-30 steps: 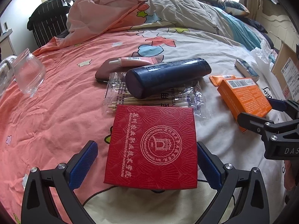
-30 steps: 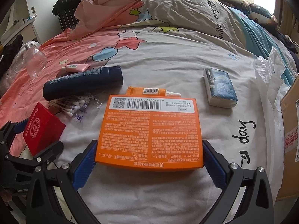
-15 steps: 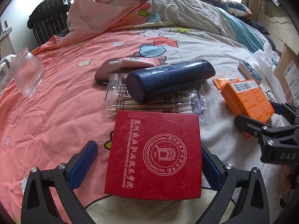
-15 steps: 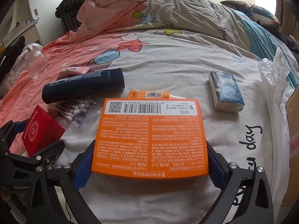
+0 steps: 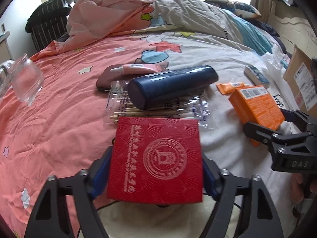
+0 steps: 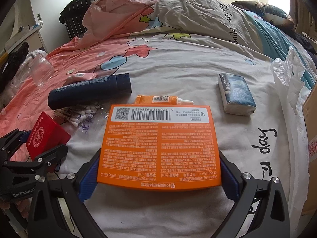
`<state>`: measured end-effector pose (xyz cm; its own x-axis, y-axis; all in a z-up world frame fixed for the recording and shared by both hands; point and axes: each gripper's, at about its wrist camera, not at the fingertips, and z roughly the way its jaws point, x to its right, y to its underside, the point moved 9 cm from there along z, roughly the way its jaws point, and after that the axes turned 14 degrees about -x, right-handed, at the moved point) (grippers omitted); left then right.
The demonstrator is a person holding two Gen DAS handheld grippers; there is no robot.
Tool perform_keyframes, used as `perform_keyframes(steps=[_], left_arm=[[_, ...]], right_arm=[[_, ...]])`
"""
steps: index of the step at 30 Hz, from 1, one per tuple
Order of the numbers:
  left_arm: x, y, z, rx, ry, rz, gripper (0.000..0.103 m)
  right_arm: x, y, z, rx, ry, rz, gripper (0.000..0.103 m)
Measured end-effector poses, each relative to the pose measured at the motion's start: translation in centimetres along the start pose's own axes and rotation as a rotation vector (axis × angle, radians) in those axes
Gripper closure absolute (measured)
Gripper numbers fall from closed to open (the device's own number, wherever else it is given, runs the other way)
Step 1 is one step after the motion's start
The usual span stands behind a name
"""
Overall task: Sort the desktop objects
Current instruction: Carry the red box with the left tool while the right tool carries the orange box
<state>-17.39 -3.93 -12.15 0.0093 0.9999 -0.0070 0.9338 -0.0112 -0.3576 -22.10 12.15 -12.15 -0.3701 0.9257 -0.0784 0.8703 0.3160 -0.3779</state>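
Note:
A red embossed box (image 5: 156, 158) lies on the bed between the jaws of my left gripper (image 5: 156, 159). Those jaws are closing, and both blue pads (image 5: 101, 170) lie against the box's sides. In the right wrist view the same red box (image 6: 45, 136) sits in the left gripper (image 6: 37, 143). An orange carton (image 6: 158, 148) with a barcode lies between the pads (image 6: 89, 178) of my right gripper (image 6: 159, 156), which stands wide and flanks it closely. From the left wrist view, the right gripper (image 5: 275, 123) straddles the orange carton (image 5: 257, 107).
Beyond the boxes lie a dark blue bottle (image 5: 172, 85), a bag of cotton swabs (image 5: 126, 109), a pink tube (image 5: 136, 68) on a maroon case, an orange tube (image 6: 158, 99), a tissue pack (image 6: 235, 97) and a glass jar (image 5: 25, 81). A cardboard box (image 5: 301, 83) stands at the right edge.
The left gripper's jaws have drawn in from wide apart until the pads meet the red box. The right gripper edged forward, so the orange carton reaches deeper between its unchanged jaws.

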Motion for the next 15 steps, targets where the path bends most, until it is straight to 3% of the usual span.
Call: perform_keyframes(steps=[5,10,15], left_arm=[[0.6,0.6,-1.0,0.007,0.052,0.014,0.030],[0.8,0.9,-1.9,0.018,-0.004,0.047,0.030],[1.2,1.3,-1.9,0.001,0.005,0.051,0.030]], right_arm=[[0.1,0.1,-0.1,0.009,-0.006,0.007,0.002],[0.2,0.1,-0.3,0.015,-0.013,0.013,0.002],[0.4,0.5,-0.9,0.021,-0.008,0.026,0.002]])
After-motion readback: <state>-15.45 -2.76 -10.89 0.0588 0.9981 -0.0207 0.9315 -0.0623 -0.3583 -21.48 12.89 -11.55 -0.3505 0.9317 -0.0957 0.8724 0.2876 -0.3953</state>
